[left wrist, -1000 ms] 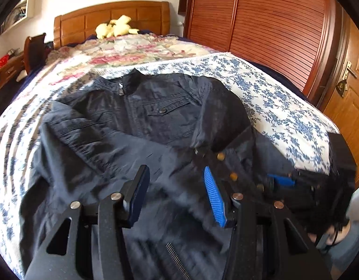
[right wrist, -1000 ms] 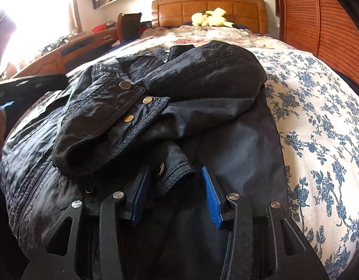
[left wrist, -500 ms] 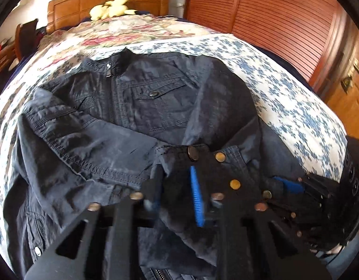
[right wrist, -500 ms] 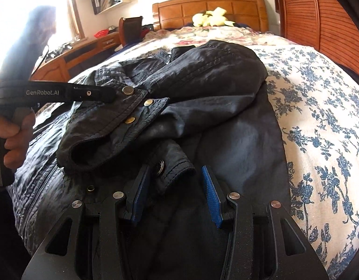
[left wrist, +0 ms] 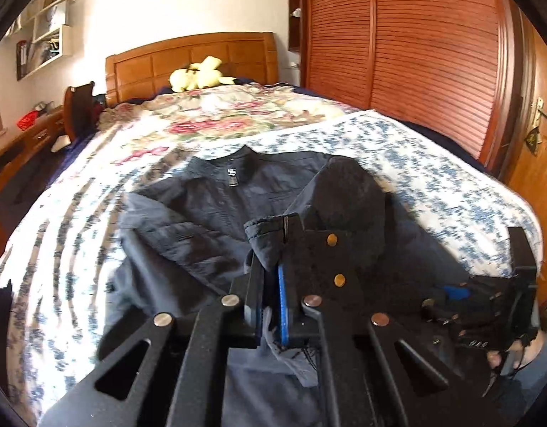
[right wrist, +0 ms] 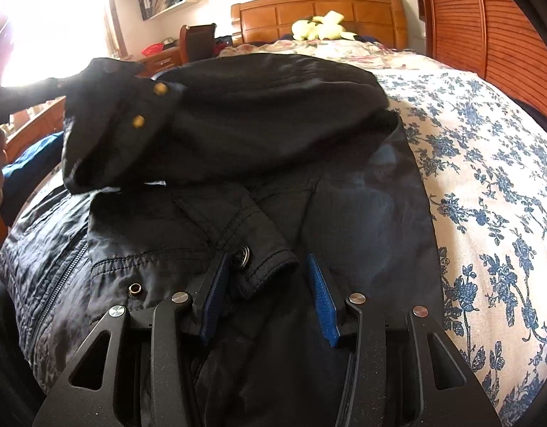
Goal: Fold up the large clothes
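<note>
A dark jacket (left wrist: 202, 213) lies front-up on the bed, collar toward the headboard. My left gripper (left wrist: 269, 284) is shut on the right sleeve's cuff (left wrist: 326, 252), which has brass snaps, and holds it lifted above the jacket's body. In the right wrist view the raised cuff (right wrist: 124, 124) hangs at the upper left, its sleeve arching over the jacket (right wrist: 344, 195). My right gripper (right wrist: 266, 267) rests on the jacket's near edge. Its jaws stand apart around a hem tab (right wrist: 262, 252) with a metal snap; the right pad (right wrist: 321, 306) stays off the fabric.
The blue-flowered bedspread (right wrist: 487, 178) is bare to the right of the jacket. A yellow plush toy (left wrist: 198, 74) sits by the wooden headboard (left wrist: 202, 57). Slatted wardrobe doors (left wrist: 415, 53) stand on the right, a desk (left wrist: 35, 131) and chair on the left.
My left gripper came down onto the sleeve cuff, shut on it and raised it off the jacket. The right gripper has stayed where it was, jaws unchanged.
</note>
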Tool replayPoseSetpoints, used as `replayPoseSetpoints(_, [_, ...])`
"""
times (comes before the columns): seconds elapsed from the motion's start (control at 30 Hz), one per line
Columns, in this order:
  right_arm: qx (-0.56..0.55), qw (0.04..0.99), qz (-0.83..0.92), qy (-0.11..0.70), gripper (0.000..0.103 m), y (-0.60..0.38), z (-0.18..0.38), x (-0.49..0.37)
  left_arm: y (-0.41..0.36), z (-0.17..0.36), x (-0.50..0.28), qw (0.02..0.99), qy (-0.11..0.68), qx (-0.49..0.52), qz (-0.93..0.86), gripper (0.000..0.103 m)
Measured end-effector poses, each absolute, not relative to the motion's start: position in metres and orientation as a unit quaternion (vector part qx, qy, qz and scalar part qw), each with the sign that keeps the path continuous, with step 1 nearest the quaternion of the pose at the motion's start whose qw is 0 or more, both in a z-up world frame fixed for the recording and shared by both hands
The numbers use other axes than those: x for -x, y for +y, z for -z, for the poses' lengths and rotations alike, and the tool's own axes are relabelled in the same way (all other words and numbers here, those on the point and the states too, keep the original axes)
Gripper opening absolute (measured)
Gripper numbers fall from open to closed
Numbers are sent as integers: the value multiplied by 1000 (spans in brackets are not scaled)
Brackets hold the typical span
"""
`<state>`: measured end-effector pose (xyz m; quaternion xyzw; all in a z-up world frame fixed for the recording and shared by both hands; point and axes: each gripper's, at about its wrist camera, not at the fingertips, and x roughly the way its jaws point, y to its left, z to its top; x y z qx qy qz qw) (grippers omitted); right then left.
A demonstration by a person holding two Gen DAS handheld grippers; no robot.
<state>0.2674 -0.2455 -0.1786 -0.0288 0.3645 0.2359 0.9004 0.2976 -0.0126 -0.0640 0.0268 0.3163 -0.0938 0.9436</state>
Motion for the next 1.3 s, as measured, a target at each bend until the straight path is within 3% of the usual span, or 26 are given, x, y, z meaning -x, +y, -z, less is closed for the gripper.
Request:
replayPoseSetpoints(0.23, [38,903,-225,365,46,-242,179,-266,11,82,-286,937,331,-22,106,8])
replayPoseSetpoints(0.57, [41,905,-219,362,46,-243,180,-266,9,77,-249,941,312,-34,122,36])
replayPoseSetpoints(0.7, [41,905,-219,362,46,-243,181,-266,-6,79,-242,937,316,-44,145,42])
replayPoseSetpoints(1.3, [43,907,-219,358,47,-242,181,-265,-47,143,-287,905,397,-87,123,43])
